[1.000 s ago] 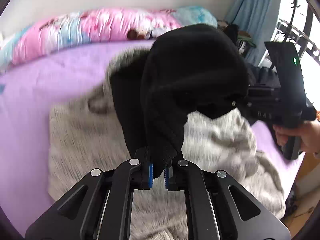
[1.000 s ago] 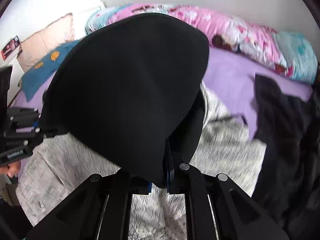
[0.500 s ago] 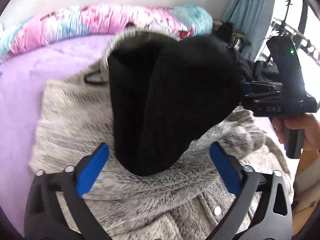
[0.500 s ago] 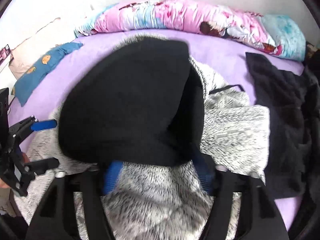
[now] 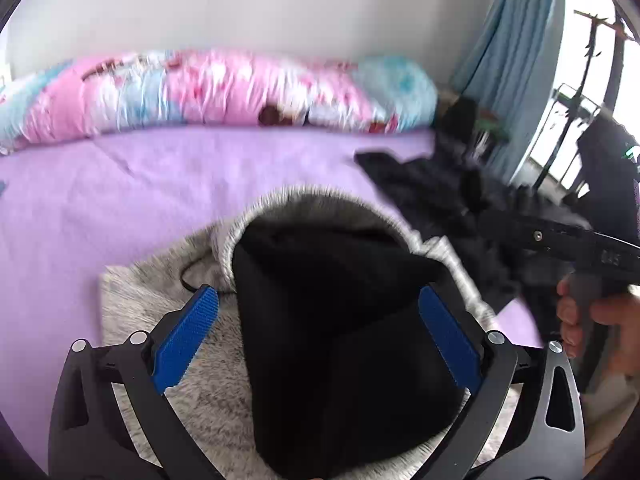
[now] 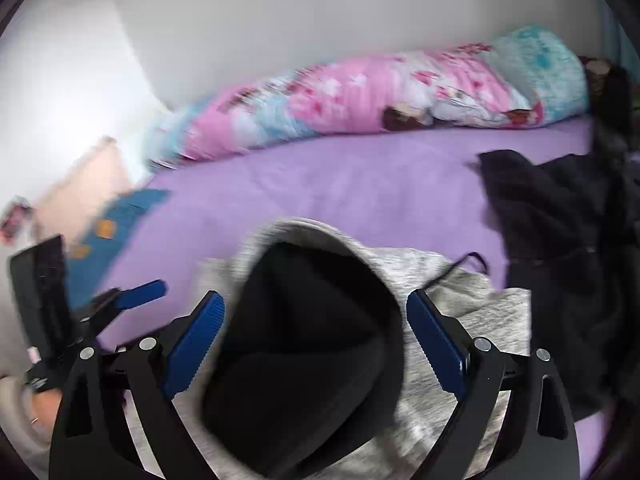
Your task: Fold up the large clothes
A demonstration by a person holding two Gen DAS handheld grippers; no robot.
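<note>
While the grey fleece hooded garment point(image 5: 168, 320) lies spread on the purple bed sheet point(image 5: 120, 200), its hood point(image 5: 344, 320) is turned over onto the body with the black lining facing up. The left gripper point(image 5: 320, 336) hangs above the hood with its jaws spread wide; the blue pads point(image 5: 186, 336) stand clear on either side of the cloth and grip nothing. The right gripper point(image 6: 314, 336) hovers over the same hood, its jaws opening, the hood showing between them but untouched by the pads. A dark heap of clothes point(image 6: 560, 240) lies just beside the garment, and a pink and blue rolled quilt point(image 5: 208, 92) runs along the wall.
</note>
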